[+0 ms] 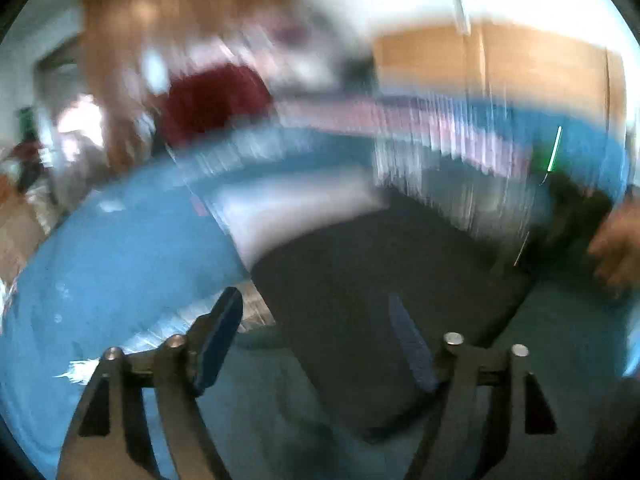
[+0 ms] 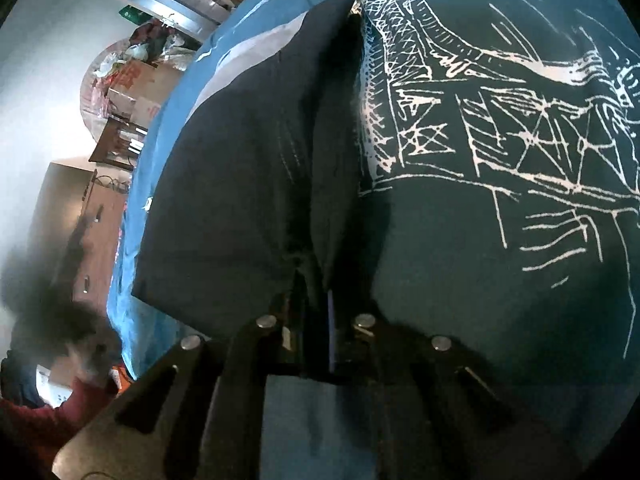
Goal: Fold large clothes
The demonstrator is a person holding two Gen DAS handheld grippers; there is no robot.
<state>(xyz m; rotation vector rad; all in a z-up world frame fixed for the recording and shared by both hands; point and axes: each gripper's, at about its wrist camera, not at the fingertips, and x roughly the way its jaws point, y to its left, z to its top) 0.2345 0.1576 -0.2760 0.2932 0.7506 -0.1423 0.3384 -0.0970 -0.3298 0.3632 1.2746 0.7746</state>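
A dark garment [image 2: 240, 184] lies on a blue bed sheet [image 2: 168, 128]. My right gripper [image 2: 316, 300] is shut on a fold of its dark cloth and lifts it into a ridge. To its right lies dark teal cloth with a white line print [image 2: 500, 140]. The left wrist view is heavily motion-blurred. My left gripper [image 1: 316, 320] is open, with blue-padded fingers [image 1: 224, 332], over the dark garment [image 1: 360, 280] on the blue sheet [image 1: 120, 260]. A hand [image 1: 616, 240] shows at the right edge there.
A maroon shape [image 1: 216, 100] and wooden furniture [image 1: 500, 60] lie beyond the bed, blurred. In the right wrist view, boxes and clutter [image 2: 128, 80] and a wooden cabinet [image 2: 92, 232] stand past the bed's left edge. A person in red [image 2: 48, 412] is at lower left.
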